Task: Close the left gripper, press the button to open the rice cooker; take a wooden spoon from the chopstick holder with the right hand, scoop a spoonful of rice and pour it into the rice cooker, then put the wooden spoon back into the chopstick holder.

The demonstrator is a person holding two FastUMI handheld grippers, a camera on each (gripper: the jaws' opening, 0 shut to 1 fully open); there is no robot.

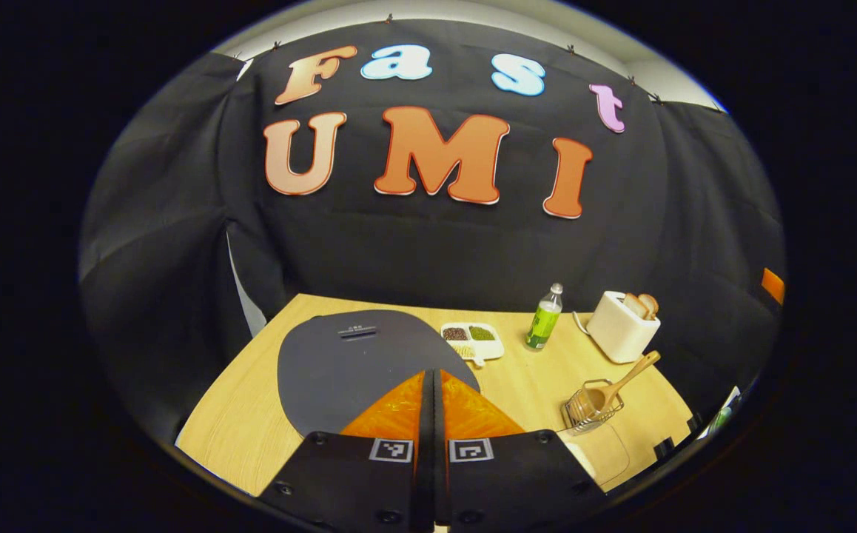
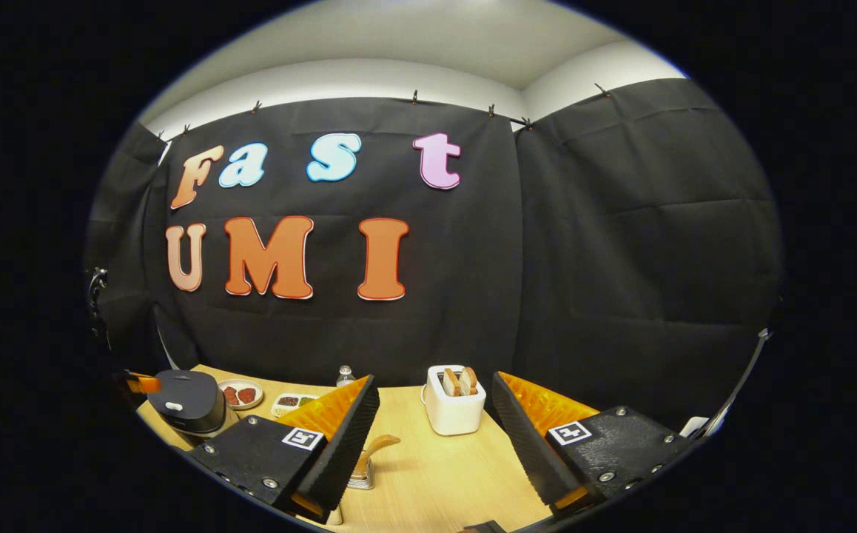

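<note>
The dark grey rice cooker (image 1: 354, 363) has its lid down, right under my left gripper (image 1: 432, 376), whose fingers are pressed together with nothing between them. A wooden spoon (image 1: 624, 381) leans in the wire chopstick holder (image 1: 591, 407) to the right. In the right gripper view, my right gripper (image 2: 434, 383) is open and held above the table, with the wooden spoon's handle (image 2: 382, 444) and the holder (image 2: 360, 475) low beside its left finger. The rice cooker (image 2: 186, 401) stands far left, with the left gripper (image 2: 136, 383) at its edge.
A white divided tray of grains (image 1: 473, 340), a green bottle (image 1: 545, 320) and a white toaster (image 1: 621, 327) with bread stand behind on the wooden table (image 1: 251, 414). In the right gripper view, a small plate (image 2: 242, 394) lies beside the cooker and the toaster (image 2: 454, 409) stands ahead.
</note>
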